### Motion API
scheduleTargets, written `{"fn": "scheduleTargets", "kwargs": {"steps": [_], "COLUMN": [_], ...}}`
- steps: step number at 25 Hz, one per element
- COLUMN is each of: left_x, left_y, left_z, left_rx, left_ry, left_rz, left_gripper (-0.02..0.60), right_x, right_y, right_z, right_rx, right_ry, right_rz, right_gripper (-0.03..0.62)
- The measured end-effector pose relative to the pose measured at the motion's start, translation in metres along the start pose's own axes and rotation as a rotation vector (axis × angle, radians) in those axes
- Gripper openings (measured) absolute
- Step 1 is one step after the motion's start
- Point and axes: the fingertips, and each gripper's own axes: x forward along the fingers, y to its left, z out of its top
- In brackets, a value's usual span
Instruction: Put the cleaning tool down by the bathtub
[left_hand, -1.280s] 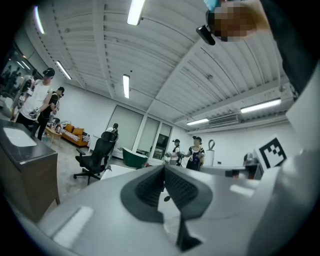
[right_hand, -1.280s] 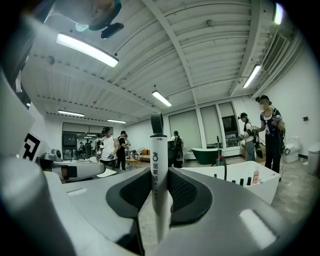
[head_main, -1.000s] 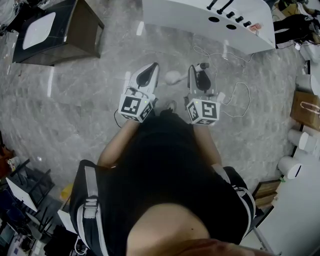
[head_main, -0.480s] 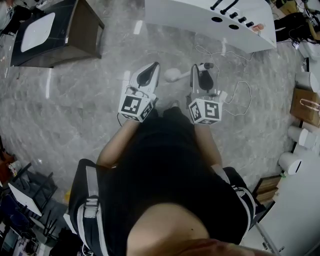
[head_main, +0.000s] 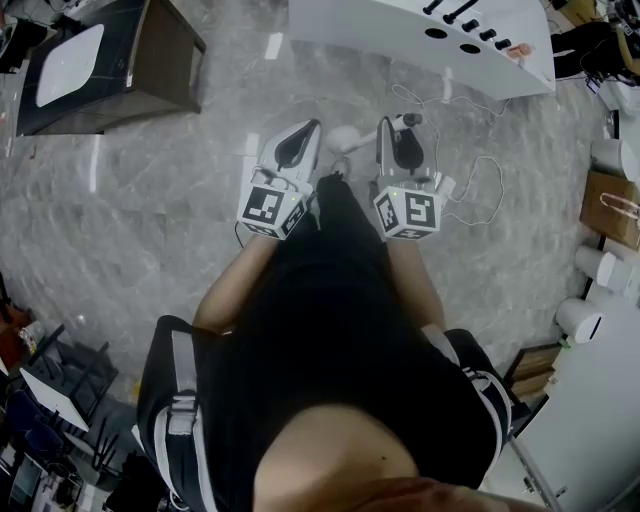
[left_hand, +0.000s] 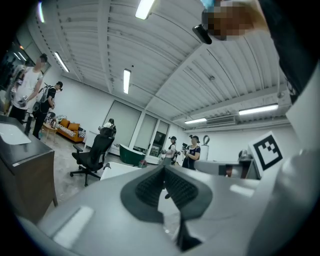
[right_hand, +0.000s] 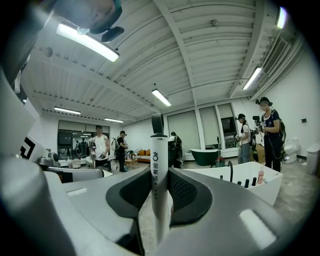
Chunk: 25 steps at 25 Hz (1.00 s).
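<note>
The cleaning tool (right_hand: 159, 165), a white stick handle with a dark loop on top, stands upright between the pads of my right gripper (right_hand: 160, 176), which is shut on it. From the head view, the tool's pale round head (head_main: 343, 140) shows over the floor between both grippers, just left of my right gripper (head_main: 395, 135). The white bathtub (head_main: 400, 40) lies a short way ahead, and its rim with dark taps shows at the right in the right gripper view (right_hand: 240, 180). My left gripper (head_main: 300, 135) is level beside the right one, and its pads (left_hand: 150, 187) meet with nothing between them.
A dark cabinet with a white basin (head_main: 110, 60) stands at the far left. A white cable (head_main: 470, 190) loops on the grey floor right of my right gripper. White cylinders (head_main: 600, 270) and a brown box (head_main: 610, 215) line the right edge. Several people and an office chair (left_hand: 92, 155) stand farther off.
Both grippers have moved forward toward the bathtub, side by side. The tool has stayed in the right gripper's hold.
</note>
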Motion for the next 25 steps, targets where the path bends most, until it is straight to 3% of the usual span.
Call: {"fn": "scheduleTargets", "kwargs": {"steps": [25], "left_x": [0.155], "left_y": [0.013], "left_z": [0.002], "left_rx": [0.024], "left_ry": [-0.012], "left_rz": [0.170], "left_gripper": [0.009], "right_x": [0.114], "right_y": [-0.111], "right_z": [0.005], "right_rx": [0.025], "right_ry": [0.002], "right_rz": [0.138], "right_gripper": [0.101]}}
